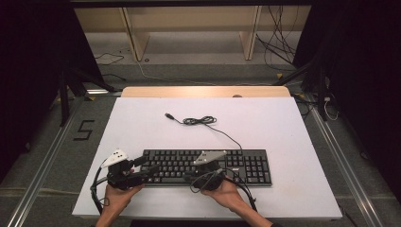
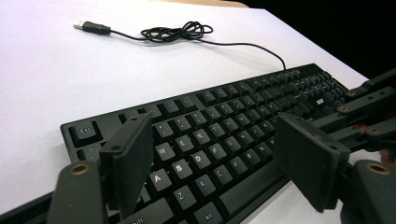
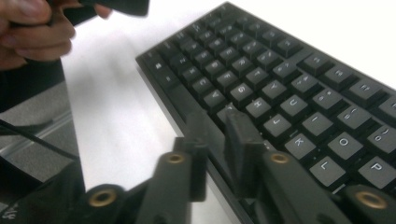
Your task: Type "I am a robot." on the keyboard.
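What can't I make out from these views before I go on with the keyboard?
- Right gripper: whether its nearly closed pads touch the keyboard; right gripper view is blurred there.
- Keyboard's near edge under the right gripper: hidden by gripper and hand in the high view.
- Key legends: too small in the high view.
- Left gripper: open over the keys; its jaws hide the keys behind them.

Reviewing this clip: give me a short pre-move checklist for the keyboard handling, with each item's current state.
1. Left gripper open over the keyboard left end, keys between the jaws untouched: ok.
2. Right gripper nearly closed at the keyboard's front edge: ok.
3. Right gripper actually clamping that edge: cannot tell.
4. Keyboard flat on the white table: ok.
5. Cable bundled loose behind the keyboard, USB plug free: ok.
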